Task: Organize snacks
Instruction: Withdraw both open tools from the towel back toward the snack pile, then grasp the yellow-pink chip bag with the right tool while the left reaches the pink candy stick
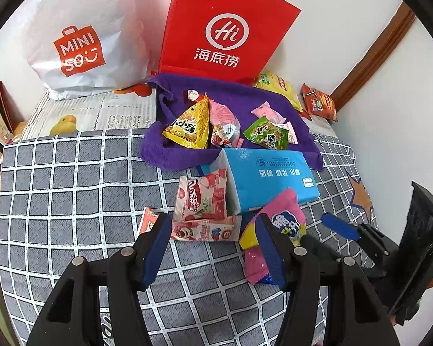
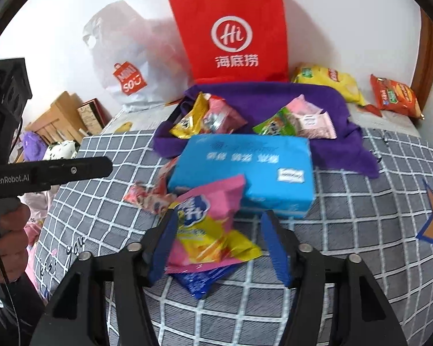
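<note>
A pink and yellow snack bag [image 2: 207, 227] lies on the checked bedspread [image 2: 360, 230], on top of a blue packet [image 2: 199, 284]. My right gripper [image 2: 218, 213] straddles the bag. Its left pad touches the bag's edge, while the right pad stands clear of it, so the jaws are open. In the left wrist view the same bag [image 1: 285, 216] shows behind my left gripper's right finger. My left gripper [image 1: 213, 216] hovers open over the bedspread, its tips just short of two strawberry packets [image 1: 205, 229]; nothing sits between the pads.
A blue tissue pack [image 2: 245, 170] lies behind the bag. Beyond it a purple cloth [image 1: 245, 98] carries several small snacks. A red paper bag [image 1: 225, 28] and a white shopping bag [image 1: 80, 43] lean on the wall. Yellow [image 2: 329, 82] and orange [image 2: 395, 95] bags lie far right.
</note>
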A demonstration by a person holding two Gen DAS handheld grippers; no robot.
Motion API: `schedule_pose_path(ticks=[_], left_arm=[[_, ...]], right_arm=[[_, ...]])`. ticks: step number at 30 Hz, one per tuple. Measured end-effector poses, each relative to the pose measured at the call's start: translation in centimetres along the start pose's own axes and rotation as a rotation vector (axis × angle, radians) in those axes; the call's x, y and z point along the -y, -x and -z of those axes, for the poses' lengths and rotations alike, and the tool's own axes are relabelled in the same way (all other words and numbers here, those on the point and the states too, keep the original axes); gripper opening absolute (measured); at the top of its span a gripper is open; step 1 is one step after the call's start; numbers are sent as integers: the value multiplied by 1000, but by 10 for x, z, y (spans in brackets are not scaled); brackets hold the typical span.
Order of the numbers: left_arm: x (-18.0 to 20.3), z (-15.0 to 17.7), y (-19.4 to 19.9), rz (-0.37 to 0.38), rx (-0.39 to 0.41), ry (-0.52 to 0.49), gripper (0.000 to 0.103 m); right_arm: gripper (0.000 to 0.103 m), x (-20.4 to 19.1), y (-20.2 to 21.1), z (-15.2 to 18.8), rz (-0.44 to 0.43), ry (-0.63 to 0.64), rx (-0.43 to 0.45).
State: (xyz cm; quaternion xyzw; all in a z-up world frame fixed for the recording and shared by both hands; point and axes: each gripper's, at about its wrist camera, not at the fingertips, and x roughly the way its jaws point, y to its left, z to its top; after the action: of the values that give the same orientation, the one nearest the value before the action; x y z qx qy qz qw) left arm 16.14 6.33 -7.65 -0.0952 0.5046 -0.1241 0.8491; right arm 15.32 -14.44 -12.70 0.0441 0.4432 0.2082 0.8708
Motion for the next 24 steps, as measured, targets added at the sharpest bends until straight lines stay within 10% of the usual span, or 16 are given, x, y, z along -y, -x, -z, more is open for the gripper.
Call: schedule_pose_path(ticks=[15, 24], left_arm=[[-18, 11, 8, -5, 14, 23, 58], [-28, 14, -10, -43, -1, 32, 58]], right_arm=[[63, -31, -52, 11, 76, 98, -86], [52, -23, -5, 12, 35, 77, 23]])
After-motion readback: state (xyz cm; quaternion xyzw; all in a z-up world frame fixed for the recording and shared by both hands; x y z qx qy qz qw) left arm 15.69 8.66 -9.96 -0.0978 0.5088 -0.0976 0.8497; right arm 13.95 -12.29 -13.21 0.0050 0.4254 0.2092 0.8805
